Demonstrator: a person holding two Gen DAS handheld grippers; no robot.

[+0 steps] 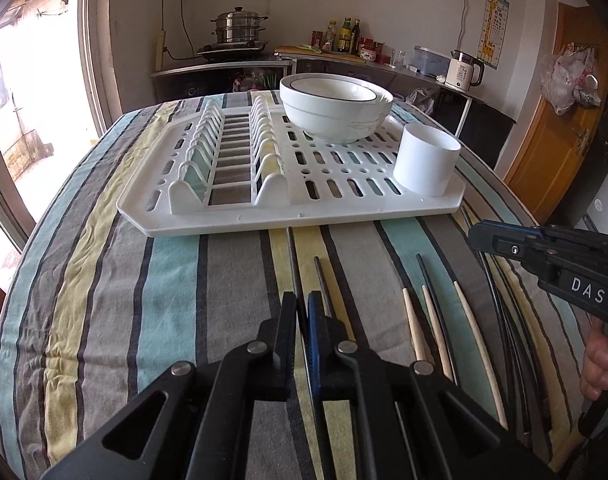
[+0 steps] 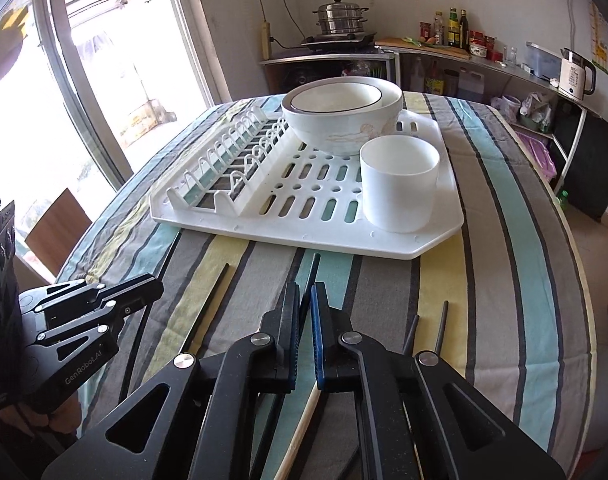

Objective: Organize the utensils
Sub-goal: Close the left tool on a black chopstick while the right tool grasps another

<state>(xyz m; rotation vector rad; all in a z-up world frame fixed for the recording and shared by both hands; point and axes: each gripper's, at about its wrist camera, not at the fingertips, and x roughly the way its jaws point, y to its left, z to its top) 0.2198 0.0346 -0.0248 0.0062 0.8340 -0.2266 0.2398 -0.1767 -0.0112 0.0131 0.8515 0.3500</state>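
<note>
Striped tablecloth (image 1: 124, 280) bears a drying rack (image 1: 344, 208) whose cup (image 1: 426, 160) stands empty; left gripper (image 1: 302, 312) and right gripper (image 2: 304, 308) each clamp one chopstick (image 1: 291, 256), others (image 1: 432, 320) lying loose.

2 bowls (image 1: 336, 108), 1 cup (image 1: 426, 160), 1 rack (image 1: 232, 216)

Glossy plastic rack (image 1: 232, 220), woven striped cloth (image 1: 144, 300), glazed bowls (image 1: 336, 120)

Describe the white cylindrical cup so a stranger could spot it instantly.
Find the white slotted plastic drying rack on the striped tablecloth. At its near right corner stands the white cylindrical cup, just in front of the stacked white bowls. Unlike them, it is straight-walled and plain-rimmed.
</note>
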